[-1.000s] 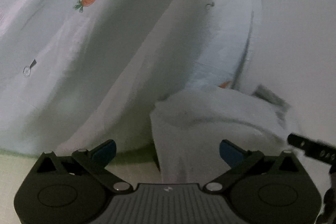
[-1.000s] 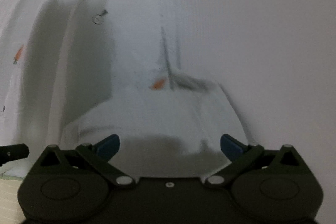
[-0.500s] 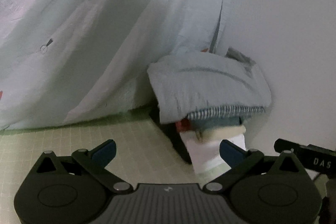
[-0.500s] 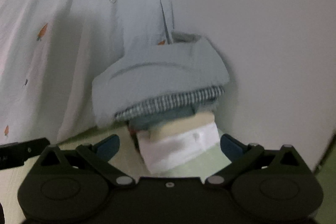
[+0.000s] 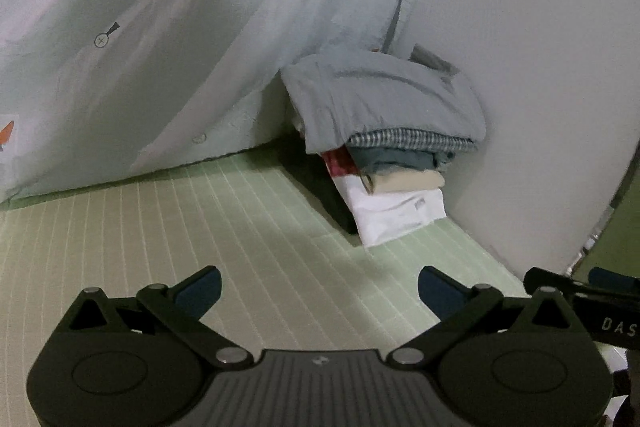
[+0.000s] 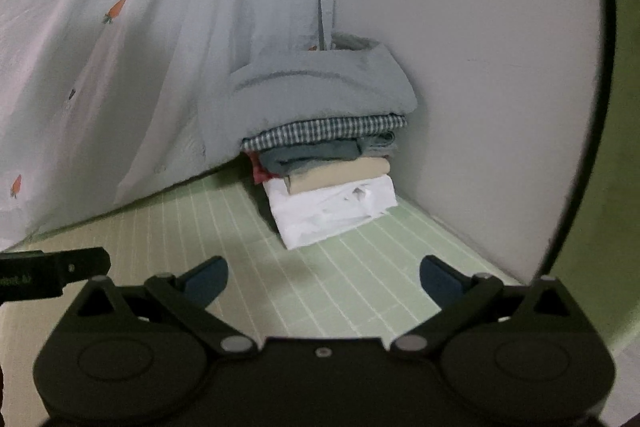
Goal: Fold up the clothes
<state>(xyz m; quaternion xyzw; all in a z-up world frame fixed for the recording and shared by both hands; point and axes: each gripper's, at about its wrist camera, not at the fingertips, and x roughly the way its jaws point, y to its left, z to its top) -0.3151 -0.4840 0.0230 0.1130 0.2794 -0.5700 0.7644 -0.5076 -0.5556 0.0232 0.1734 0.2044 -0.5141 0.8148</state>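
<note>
Sitting dead ahead of both tools: stack of folded clothes, parked in the corner where the pale wall is meeting the hanging carrot-print sheet. Left gripper and right gripper are both hovering over the green grid mat, jaws spread wide, nothing between them. The two are riding side by side; each one's body is showing at the edge of the other's view.

Key relation: stack is lying forward and slightly right of the left tool, roughly centred for the right one, so right is looking marginally better lined up. Stack's long axis is running across the view, folded edges facing the grippers.

Layers, top down: soft grey fleece-like piece draping over the left side, checked weave, slate-blue fabric, beige, a red scrap peeking out at left, crisp white garment at the bottom. All limp cloth, soft rounded folds, so likely shifting if nudged from the side.

No unfolded garment showing here; can't tell what's next in line.
</note>
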